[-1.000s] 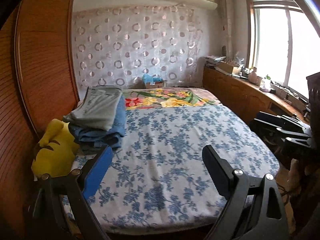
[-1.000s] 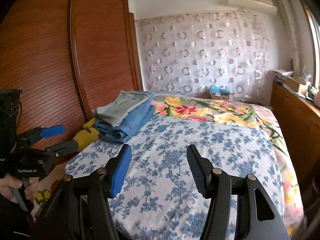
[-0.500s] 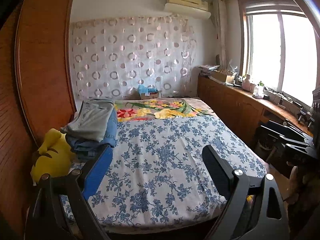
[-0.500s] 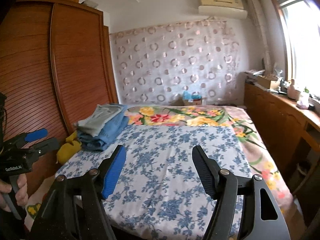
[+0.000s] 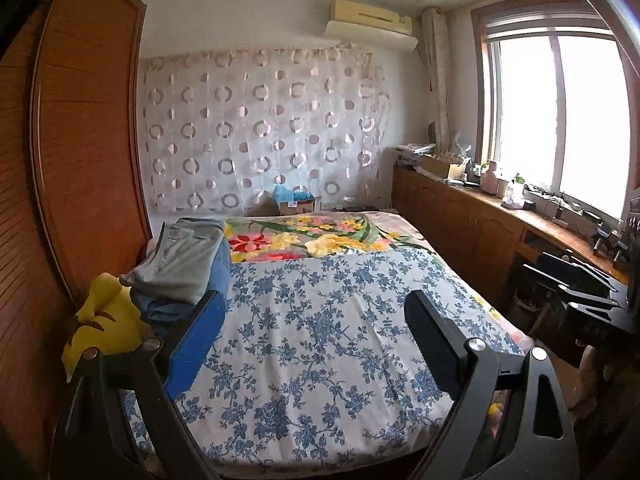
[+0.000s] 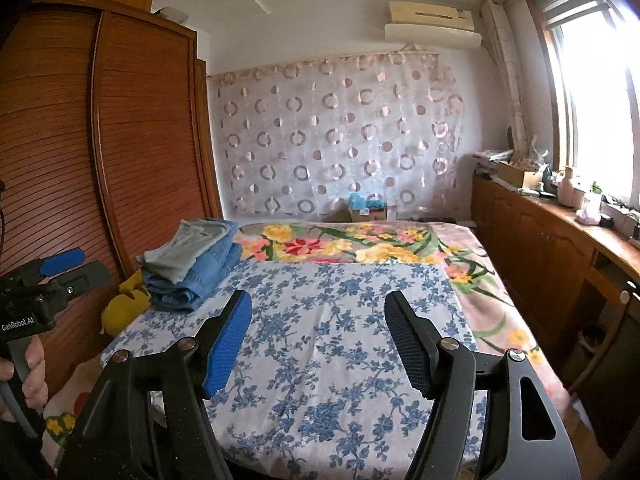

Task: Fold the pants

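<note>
While both the left gripper (image 5: 308,332) and right gripper (image 6: 318,340) hover with jaws spread and empty, well short of the pants (image 6: 196,264) stacked beside the wardrobe (image 6: 120,152), a careless grab could drag several layers or topple the pile.

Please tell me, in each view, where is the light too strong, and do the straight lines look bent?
Left wrist view: the window is overexposed to plain white, and the wardrobe edge bows from the fisheye lens. Right wrist view: the window glares white at the right edge, and the wardrobe doors curve; the bed stays evenly lit and sharp.
</note>
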`<state>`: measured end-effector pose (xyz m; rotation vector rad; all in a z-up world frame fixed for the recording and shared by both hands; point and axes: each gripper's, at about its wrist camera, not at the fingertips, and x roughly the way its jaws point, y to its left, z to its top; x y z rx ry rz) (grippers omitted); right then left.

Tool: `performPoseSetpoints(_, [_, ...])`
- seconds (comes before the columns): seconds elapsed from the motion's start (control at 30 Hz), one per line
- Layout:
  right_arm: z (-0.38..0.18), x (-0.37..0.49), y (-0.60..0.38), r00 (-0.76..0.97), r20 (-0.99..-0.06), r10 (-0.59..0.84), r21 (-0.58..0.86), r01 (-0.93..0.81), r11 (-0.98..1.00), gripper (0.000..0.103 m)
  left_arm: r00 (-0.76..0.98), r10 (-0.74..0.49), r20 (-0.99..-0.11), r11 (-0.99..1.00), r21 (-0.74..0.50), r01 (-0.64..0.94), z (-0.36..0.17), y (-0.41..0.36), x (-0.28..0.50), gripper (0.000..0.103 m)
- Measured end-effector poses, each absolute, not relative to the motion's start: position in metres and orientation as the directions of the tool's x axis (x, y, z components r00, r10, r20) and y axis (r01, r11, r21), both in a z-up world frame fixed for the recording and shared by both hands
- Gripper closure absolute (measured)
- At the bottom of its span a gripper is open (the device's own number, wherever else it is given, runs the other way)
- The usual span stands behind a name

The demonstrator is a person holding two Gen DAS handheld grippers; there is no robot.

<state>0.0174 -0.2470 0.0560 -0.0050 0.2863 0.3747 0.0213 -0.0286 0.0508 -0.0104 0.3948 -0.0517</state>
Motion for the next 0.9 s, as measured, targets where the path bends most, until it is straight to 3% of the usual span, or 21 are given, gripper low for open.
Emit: performPoseSetpoints(0.9, [0.0526,0.0251,-0.2513,0.89,-0.276,0.364,0.048,-0.365,0.93,0.032,0.919,-0.046,-0.391,0.999,-0.018,0.042,0.0503,-0.0287,0.0208,0.011])
